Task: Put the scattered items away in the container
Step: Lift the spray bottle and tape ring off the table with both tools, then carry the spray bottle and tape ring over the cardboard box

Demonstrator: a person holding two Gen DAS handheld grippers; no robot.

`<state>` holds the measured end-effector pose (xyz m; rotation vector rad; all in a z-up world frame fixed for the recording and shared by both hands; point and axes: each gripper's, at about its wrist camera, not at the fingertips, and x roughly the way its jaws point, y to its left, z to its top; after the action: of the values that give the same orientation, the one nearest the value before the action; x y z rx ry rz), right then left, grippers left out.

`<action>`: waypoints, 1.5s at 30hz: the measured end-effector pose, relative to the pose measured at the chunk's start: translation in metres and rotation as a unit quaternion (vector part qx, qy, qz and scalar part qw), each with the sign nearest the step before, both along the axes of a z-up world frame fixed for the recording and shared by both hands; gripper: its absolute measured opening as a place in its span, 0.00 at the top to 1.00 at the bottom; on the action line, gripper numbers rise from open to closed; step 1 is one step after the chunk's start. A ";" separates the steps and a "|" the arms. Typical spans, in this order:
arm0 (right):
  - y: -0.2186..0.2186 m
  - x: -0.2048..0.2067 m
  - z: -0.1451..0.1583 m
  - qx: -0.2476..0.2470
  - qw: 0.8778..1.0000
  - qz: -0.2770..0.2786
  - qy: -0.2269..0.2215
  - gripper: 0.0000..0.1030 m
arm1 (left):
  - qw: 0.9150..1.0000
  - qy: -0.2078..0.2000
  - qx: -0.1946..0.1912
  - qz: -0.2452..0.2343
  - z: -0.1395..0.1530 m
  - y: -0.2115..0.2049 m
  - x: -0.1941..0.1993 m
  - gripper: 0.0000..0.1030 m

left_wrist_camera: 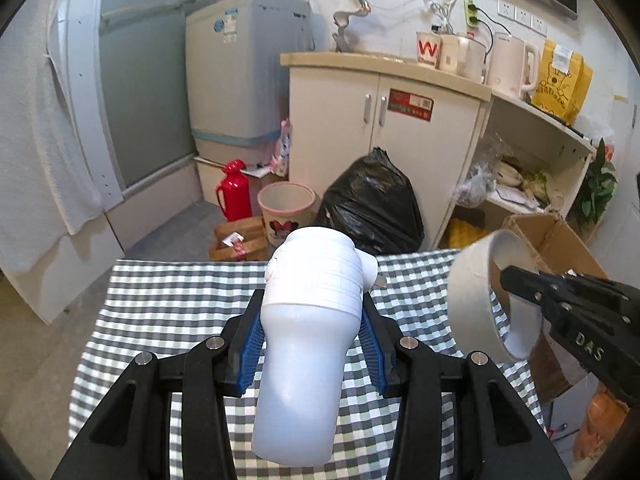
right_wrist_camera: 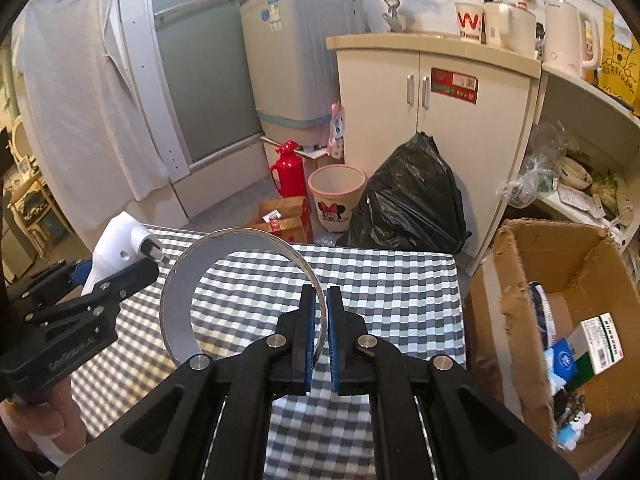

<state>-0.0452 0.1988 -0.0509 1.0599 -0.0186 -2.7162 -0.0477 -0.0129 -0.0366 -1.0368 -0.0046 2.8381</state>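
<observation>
Left gripper [left_wrist_camera: 312, 330], wrist view: the two blue-padded fingers [left_wrist_camera: 251, 350] stand wide apart and clamp the body of a white plastic device [left_wrist_camera: 304, 344], one pad on each flank; the device lies along the fingers, its ribbed head and short side nozzle pointing away from the camera, held above the checked tablecloth [left_wrist_camera: 168, 300]. Right gripper [right_wrist_camera: 319, 320], wrist view: the fingers are nearly closed, with only the thin wall of a wide roll of tape [right_wrist_camera: 240, 292] between the blue pads [right_wrist_camera: 307, 336]; one finger sits inside the ring and the other outside, and the roll stands on edge, extending to the left of the fingertips above the tablecloth. In the left wrist view the same roll appears to the right of the left gripper, well apart from the white device. To the right of the right gripper, just past the table edge, stands an open cardboard box [right_wrist_camera: 516, 320] holding small cartons and packets. A hand [right_wrist_camera: 44, 420] grips the handle of the left gripper at the lower left of the right wrist view. Ahead of both grippers, on the floor beyond the table, are a black rubbish bag [left_wrist_camera: 372, 204], a pink-rimmed bin [left_wrist_camera: 286, 212] and a red flask [left_wrist_camera: 234, 190].
</observation>
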 end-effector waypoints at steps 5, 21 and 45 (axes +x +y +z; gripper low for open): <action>0.007 0.025 0.020 -0.004 1.000 0.004 0.020 0.95 | 1.000 0.023 0.003 0.011 0.024 0.006 0.023 0.57; 0.040 0.070 0.061 -0.008 0.998 -0.004 0.062 0.95 | 0.998 0.057 0.012 0.000 0.067 0.045 0.051 0.57; 0.164 0.100 0.096 0.006 0.988 -0.126 0.085 0.95 | 0.992 0.071 0.028 -0.101 0.092 0.159 0.041 0.57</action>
<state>0.0545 0.3630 0.0447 0.8774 -0.1159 -3.0296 -0.0071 0.1465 0.0552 -0.7741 0.0324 2.7044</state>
